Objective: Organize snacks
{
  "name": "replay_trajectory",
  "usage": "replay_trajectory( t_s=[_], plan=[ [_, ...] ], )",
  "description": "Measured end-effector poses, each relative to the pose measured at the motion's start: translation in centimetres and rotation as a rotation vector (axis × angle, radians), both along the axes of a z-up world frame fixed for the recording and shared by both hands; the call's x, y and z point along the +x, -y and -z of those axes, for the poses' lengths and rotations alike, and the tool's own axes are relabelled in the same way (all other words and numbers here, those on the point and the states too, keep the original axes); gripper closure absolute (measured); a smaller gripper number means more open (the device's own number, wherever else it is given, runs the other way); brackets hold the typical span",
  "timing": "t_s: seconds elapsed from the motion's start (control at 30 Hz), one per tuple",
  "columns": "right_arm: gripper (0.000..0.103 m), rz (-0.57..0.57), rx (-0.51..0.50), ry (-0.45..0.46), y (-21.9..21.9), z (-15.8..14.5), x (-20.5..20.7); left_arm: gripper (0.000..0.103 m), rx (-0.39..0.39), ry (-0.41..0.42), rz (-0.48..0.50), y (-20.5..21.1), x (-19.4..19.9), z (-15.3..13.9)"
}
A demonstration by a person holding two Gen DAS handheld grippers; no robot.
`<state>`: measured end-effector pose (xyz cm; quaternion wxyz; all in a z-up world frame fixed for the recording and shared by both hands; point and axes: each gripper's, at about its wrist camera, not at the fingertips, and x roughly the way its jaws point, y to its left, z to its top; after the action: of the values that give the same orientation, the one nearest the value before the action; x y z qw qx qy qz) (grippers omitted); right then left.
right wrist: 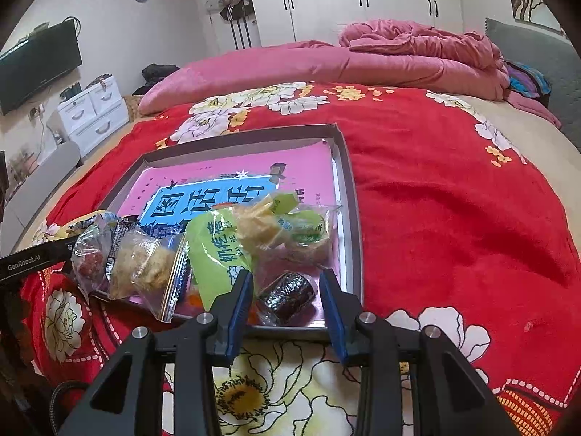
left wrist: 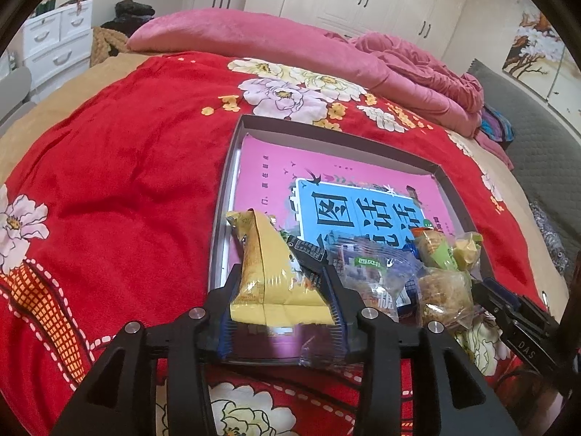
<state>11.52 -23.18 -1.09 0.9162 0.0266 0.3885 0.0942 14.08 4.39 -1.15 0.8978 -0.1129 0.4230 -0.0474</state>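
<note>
A shallow grey box (left wrist: 337, 141) (right wrist: 350, 181) with a pink and blue printed bottom lies on the red floral bedspread. Several snack packets are heaped at its near end. My left gripper (left wrist: 281, 279) is shut on a yellow snack packet (left wrist: 272, 272) at the box's near left corner. My right gripper (right wrist: 285, 283) is open, its fingers on either side of a dark round wrapped snack (right wrist: 288, 292) in the box's near right corner, not pressing on it. A green packet (right wrist: 214, 254) and clear-wrapped cakes (right wrist: 145, 269) lie beside it.
The bed has a red floral blanket (left wrist: 127, 181) and a rumpled pink quilt (right wrist: 417, 54) at the far side. White drawers (right wrist: 94, 109) and a wall television (right wrist: 36, 65) stand at left; wardrobes (right wrist: 363, 0) line the back wall. The other gripper shows at each frame's edge (left wrist: 515, 323) (right wrist: 29, 258).
</note>
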Motion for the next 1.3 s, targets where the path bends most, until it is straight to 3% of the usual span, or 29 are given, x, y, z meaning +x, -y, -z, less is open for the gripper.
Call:
replay_trajectory(
  t_s=[0.47, 0.83, 1.23, 1.3],
  plan=[
    [0.062, 0.022, 0.026, 0.007, 0.5, -0.3, 0.2, 0.037, 0.002, 0.031, -0.011, -0.2, -0.2, -0.7],
    [0.057, 0.036, 0.026, 0.021, 0.7, -0.6, 0.2, 0.03, -0.007, 0.078, -0.019, -0.4, -0.6, -1.6],
    [0.051, 0.054, 0.02, 0.048, 0.9, -1.1, 0.1, 0.024, 0.034, 0.138, -0.003, 0.3, -1.4, -2.8],
    [0.044, 0.062, 0.01, 0.059, 0.9, -1.3, -0.1, 0.023, 0.033, 0.147, -0.003, 0.4, -1.4, -3.0]
  ],
)
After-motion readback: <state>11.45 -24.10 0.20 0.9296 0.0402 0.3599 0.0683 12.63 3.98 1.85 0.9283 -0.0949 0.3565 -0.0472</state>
